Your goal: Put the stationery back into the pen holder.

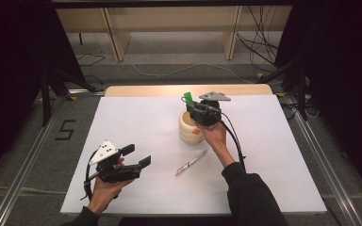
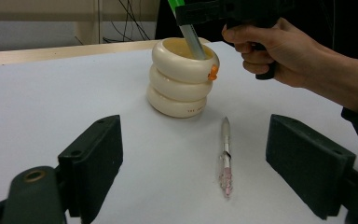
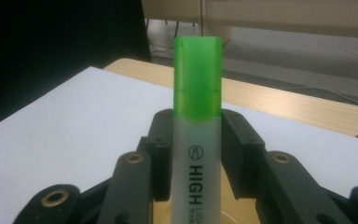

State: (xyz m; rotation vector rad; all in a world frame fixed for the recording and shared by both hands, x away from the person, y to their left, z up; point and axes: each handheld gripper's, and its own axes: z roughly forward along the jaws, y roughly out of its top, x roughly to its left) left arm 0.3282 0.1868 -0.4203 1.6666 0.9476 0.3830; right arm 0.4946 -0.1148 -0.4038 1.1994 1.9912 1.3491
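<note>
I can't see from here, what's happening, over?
Right hand-held gripper shut on highlighter, lower end inside cream holder. Left hand-held gripper open, empty. Pen lying on table.

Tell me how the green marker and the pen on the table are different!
The green marker stands nearly upright, its lower end inside the cream holder; the pen lies flat on the white table. The right gripper clamps the marker, while nothing touches the pen. The marker looks thick with a green cap; the pen is thin, silvery and pinkish. Both are for writing.
</note>
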